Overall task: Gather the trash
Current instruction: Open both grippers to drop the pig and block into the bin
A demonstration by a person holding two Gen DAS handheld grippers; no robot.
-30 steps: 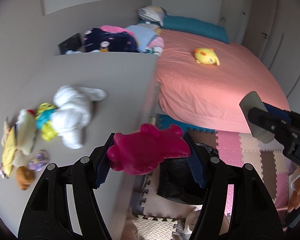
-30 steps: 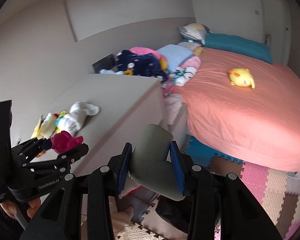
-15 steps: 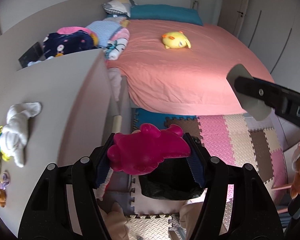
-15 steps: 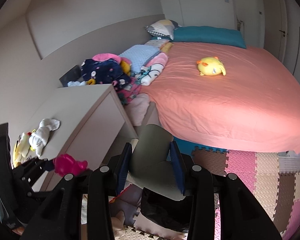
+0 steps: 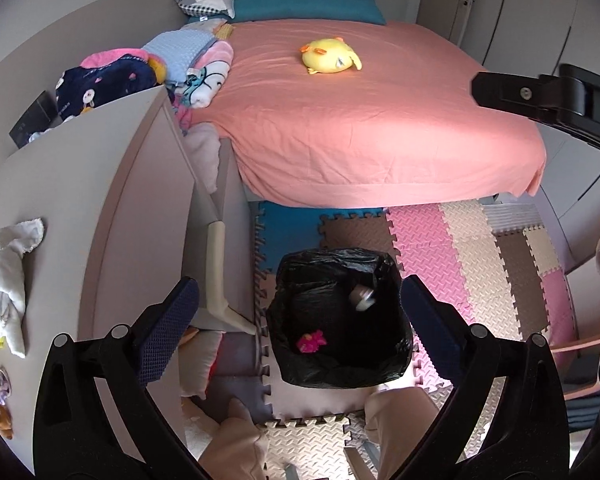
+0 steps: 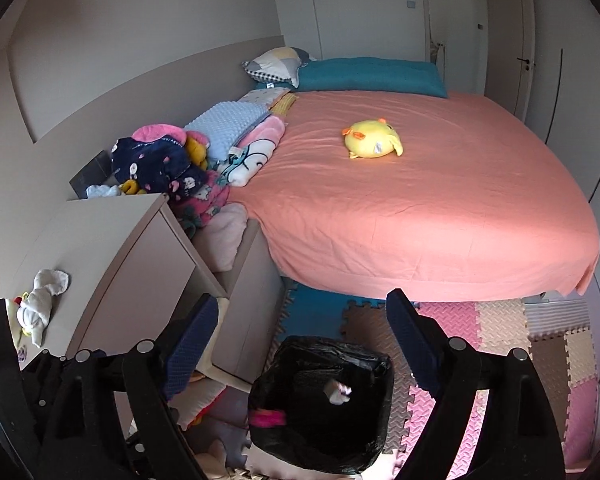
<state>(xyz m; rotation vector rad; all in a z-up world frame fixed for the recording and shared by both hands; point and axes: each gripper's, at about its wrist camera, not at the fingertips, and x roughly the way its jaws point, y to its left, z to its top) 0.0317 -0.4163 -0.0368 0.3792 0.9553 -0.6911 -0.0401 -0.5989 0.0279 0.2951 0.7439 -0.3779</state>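
pink toy (image 5: 310,340) inside black bin (image 5: 396,360)

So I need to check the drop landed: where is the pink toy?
In the left wrist view the pink toy lies inside the black-lined bin on the foam mat, low left of a grey piece.

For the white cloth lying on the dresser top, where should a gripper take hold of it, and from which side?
Grip the white cloth at its bunched, knotted middle, coming straight down from above. It lies flat on the dresser, so side access is poor, and the raised folds there give the left gripper something to pinch.
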